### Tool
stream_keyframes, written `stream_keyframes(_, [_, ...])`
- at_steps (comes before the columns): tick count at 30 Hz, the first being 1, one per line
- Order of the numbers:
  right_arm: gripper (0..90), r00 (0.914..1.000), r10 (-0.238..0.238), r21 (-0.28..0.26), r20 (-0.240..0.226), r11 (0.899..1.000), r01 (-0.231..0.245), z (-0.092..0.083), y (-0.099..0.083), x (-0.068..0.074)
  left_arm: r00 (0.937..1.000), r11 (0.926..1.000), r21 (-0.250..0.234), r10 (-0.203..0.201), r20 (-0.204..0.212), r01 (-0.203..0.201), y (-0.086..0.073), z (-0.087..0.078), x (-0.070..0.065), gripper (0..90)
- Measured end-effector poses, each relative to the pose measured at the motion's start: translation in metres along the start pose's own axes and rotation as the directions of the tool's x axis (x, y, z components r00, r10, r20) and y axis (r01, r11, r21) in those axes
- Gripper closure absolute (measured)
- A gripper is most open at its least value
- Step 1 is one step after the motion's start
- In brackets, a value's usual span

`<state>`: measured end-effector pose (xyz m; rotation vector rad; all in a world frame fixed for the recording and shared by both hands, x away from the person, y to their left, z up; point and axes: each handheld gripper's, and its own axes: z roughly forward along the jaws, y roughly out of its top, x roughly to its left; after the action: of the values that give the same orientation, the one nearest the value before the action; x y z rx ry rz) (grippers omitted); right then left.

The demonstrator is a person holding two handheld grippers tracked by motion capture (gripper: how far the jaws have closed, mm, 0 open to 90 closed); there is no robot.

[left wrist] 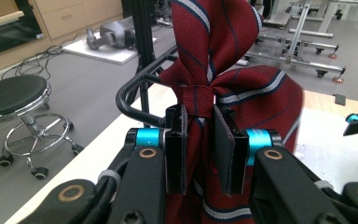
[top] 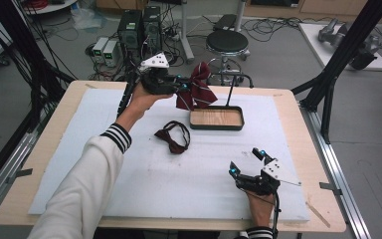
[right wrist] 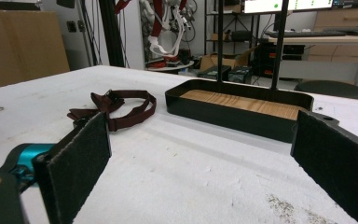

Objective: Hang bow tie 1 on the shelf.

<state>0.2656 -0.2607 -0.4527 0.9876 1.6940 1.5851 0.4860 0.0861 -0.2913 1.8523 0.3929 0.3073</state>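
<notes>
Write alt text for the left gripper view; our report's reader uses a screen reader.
The left gripper is shut on a dark red striped bow tie, pinched at its knot. Behind it are a black rack bar, a black stool and grey floor.

Left claw (top: pixel 181 88) raised and clamped shut; right claw (top: pixel 247 162) resting, jaws wide apart.

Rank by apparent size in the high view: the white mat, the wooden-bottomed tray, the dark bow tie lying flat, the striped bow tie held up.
1. white mat
2. wooden-bottomed tray
3. striped bow tie and dark bow tie: they look alike in size, and the striped one sits raised in the left gripper, so I leave them unranked.
</notes>
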Motion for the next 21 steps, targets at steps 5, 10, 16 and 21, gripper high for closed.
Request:
stream_keyframes(5, [4.0,1.0000,-0.004,-0.002,-0.001,1.000,0.004,0.000,0.000,0.000,0.9997,0.9997,-0.020,-0.011,-0.022,0.011,0.002,0.001,0.000,75.4])
stream_keyframes(10, [4.0,1.0000,0.000,0.000,0.000,1.000,0.000,0.000,0.000,0.000,0.9991,0.9997,-0.023,-0.009,-0.040,0.008,0.004,0.003,0.002,75.5])
stream_keyframes(16, [4.0,1.0000,0.002,0.000,-0.001,1.000,-0.002,0.000,0.000,0.000,0.9929,0.9984,-0.038,-0.046,-0.109,0.042,0.003,-0.002,0.009,75.5])
stream_keyframes(21, [4.0,0.9999,-0.010,-0.005,-0.001,1.000,0.010,0.000,0.000,-0.001,0.9891,0.9970,-0.060,-0.057,-0.136,0.049,0.004,-0.005,0.011,75.5])
